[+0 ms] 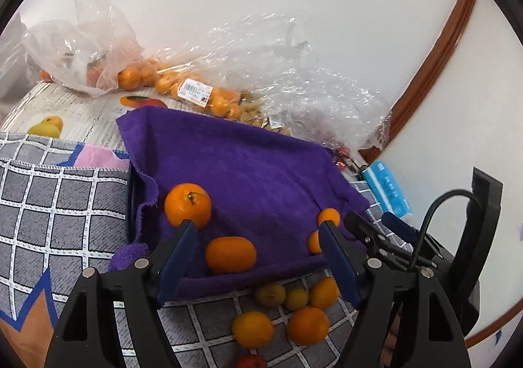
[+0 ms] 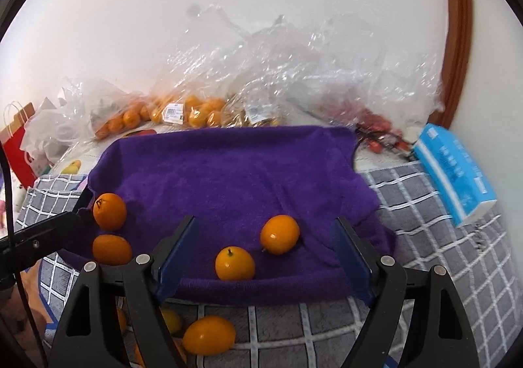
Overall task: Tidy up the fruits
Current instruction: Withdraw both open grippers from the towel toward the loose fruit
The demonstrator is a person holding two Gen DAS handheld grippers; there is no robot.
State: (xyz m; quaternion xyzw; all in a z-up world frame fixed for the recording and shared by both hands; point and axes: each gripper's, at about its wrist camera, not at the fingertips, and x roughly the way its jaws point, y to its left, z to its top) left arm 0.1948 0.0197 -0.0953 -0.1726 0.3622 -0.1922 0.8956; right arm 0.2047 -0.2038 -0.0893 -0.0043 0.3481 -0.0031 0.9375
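The left tongs [image 1: 258, 237] stand open with nothing pressed between their pads; an orange [image 1: 230, 254] lies in the gap ahead of them on the purple towel [image 1: 248, 165], and another orange [image 1: 188, 205] sits just beyond the left pad. The towel lines a dark tray [image 1: 130, 201], which is the container here; it holds four oranges in all, two toward the left tongs and two toward the right ones. The right tongs [image 2: 266, 248] are open too and hold nothing; one orange [image 2: 234, 263] rests between their pads on the towel's near fold, and a second orange [image 2: 279, 234] lies just beyond it. Below both tongs, loose fruits [image 1: 287, 312] lie on the checked cloth [image 1: 49, 204] outside the tray. Far past the tray, against the wall, a clear plastic bag [image 1: 183, 83] holds many more oranges; a blue tissue pack [image 2: 457, 172] lies to the right of the right tongs.
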